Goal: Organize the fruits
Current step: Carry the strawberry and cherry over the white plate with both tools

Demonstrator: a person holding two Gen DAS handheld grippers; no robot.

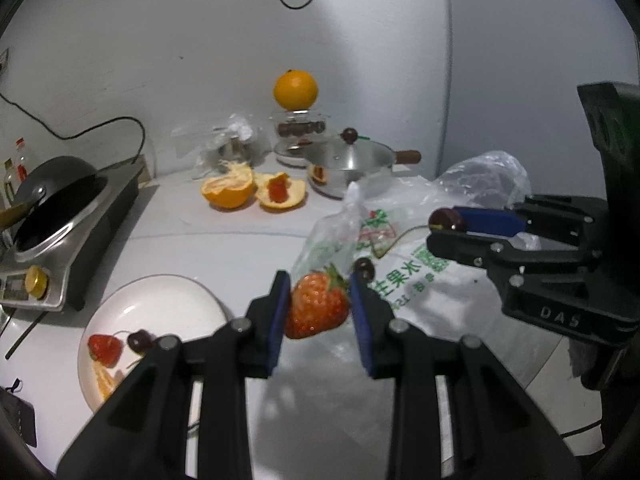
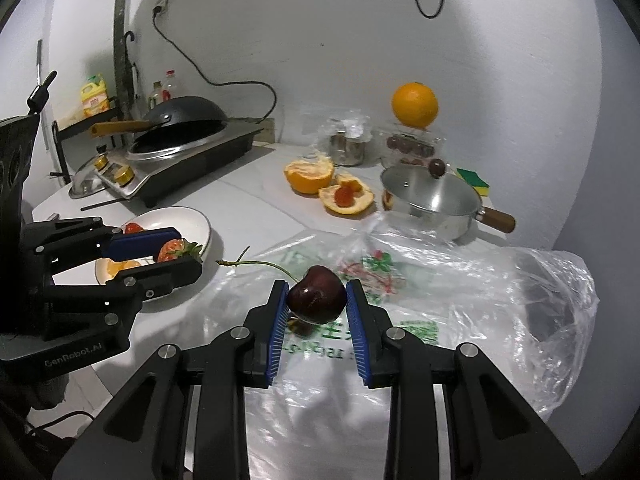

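My left gripper (image 1: 318, 300) is shut on a red strawberry (image 1: 316, 306), held above the counter just right of a white plate (image 1: 160, 292). The plate holds another strawberry (image 1: 104, 347), a dark cherry (image 1: 138, 341) and orange segments (image 1: 105, 380). My right gripper (image 2: 316, 300) is shut on a dark cherry (image 2: 316, 300) with a long stem, above a printed plastic bag (image 2: 400, 320). In the right wrist view the left gripper (image 2: 176, 254) with its strawberry (image 2: 174, 250) hangs over the plate (image 2: 192, 220). In the left wrist view the right gripper (image 1: 448, 226) shows the cherry (image 1: 446, 219) at its tip.
A halved orange peel (image 1: 228, 188) and a second peel with a strawberry inside (image 1: 280, 194) lie at the back. A lidded steel pot (image 1: 348, 168), a whole orange (image 1: 295, 90) on a glass jar, and a wok (image 1: 56, 188) on a cooker stand around. One loose cherry (image 1: 365, 268) lies on the bag.
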